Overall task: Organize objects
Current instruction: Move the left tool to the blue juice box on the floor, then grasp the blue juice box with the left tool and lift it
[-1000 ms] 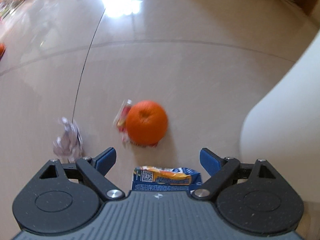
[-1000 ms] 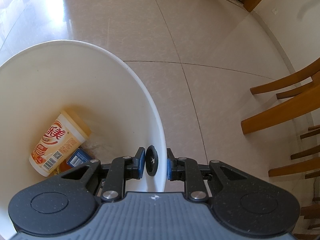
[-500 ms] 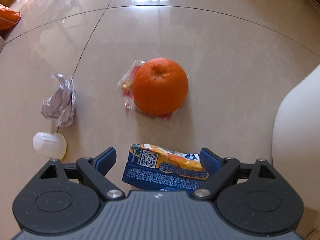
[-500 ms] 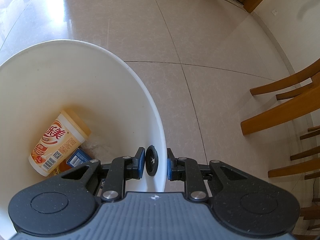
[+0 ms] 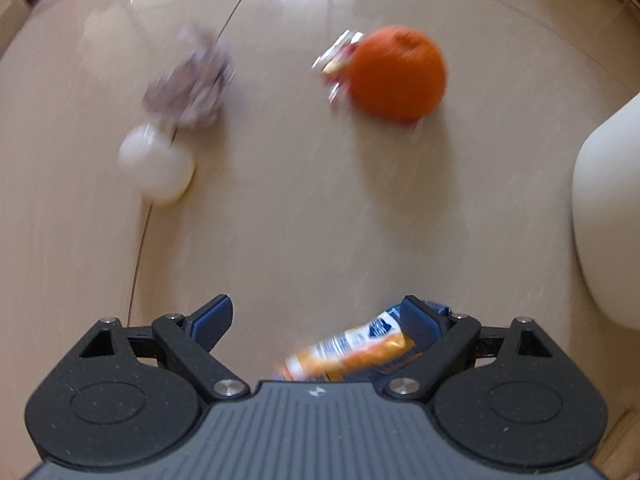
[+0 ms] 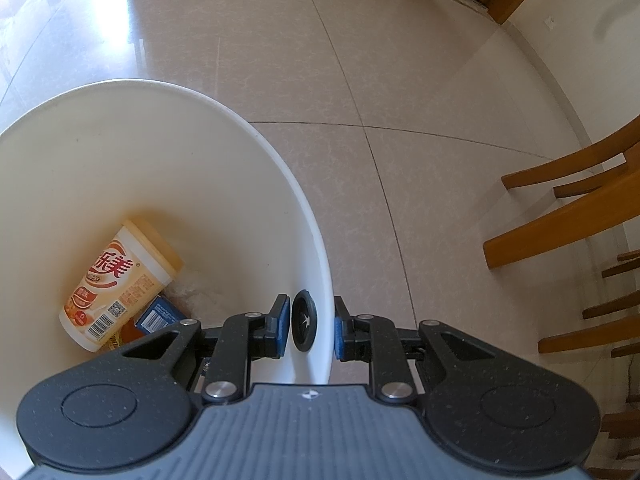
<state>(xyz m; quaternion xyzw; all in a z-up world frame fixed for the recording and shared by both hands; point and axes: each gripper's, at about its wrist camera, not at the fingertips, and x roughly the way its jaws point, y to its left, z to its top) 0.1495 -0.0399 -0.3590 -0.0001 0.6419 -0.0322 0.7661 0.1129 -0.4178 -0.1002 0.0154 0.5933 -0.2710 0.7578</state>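
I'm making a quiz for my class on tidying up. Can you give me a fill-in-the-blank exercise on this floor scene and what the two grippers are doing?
1. The right gripper is shut on the rim of the white ____.
2. The milk tea cup lies ____ the bucket.
3. The open left gripper hangs over a blue and orange ____.
4. The round fruit on the floor is an ____.

Missing words: bucket; inside; snack packet; orange

On the tiled floor lie an orange (image 5: 398, 72) against a clear wrapper (image 5: 338, 58), crumpled paper (image 5: 192, 84) by a white ball (image 5: 156, 164), a blue-orange snack packet (image 5: 360, 354), while the white bucket (image 6: 224, 168) holds a toppled drink cup (image 6: 120, 284).
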